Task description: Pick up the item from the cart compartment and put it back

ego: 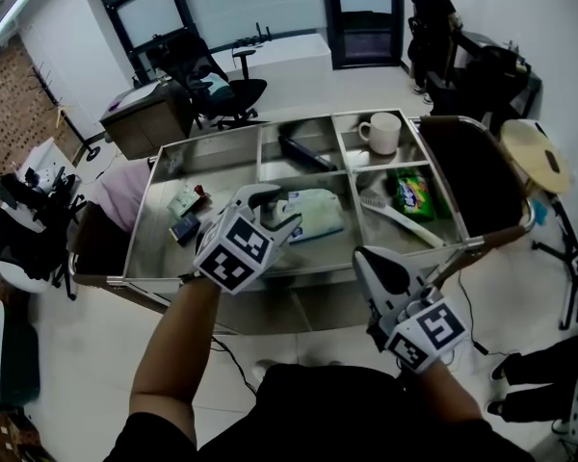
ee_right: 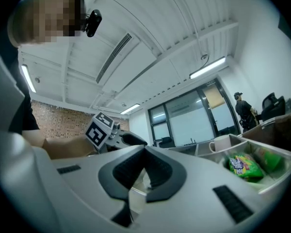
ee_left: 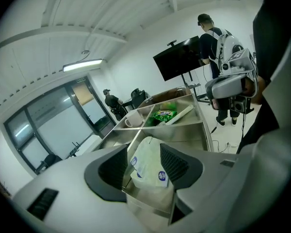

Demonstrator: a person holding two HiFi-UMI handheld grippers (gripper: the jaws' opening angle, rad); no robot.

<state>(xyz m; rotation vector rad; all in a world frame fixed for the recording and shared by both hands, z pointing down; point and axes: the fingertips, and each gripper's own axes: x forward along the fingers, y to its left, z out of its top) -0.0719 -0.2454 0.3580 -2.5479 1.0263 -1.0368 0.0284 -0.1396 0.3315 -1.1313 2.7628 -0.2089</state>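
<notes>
A white and pale green pouch (ego: 313,215) lies in the front middle compartment of the steel cart (ego: 210,145). My left gripper (ego: 277,210) hangs over that compartment, pointing down at the pouch's left end. In the left gripper view the jaws stand wide, and the pouch (ee_left: 148,166) shows between and beyond them, with neither pad pressing on it. My right gripper (ego: 368,256) is in front of the cart's near edge, level, away from the pouch. In the right gripper view its pads (ee_right: 157,166) meet at the tips, with nothing between them.
The cart also holds a white mug (ego: 382,131), a green snack bag (ego: 414,193), a long white item (ego: 397,216), a dark item (ego: 306,152) and small packets (ego: 185,215) at the left. A round stool (ego: 535,157), office chairs (ego: 207,80) and a standing person (ego: 432,17) surround it.
</notes>
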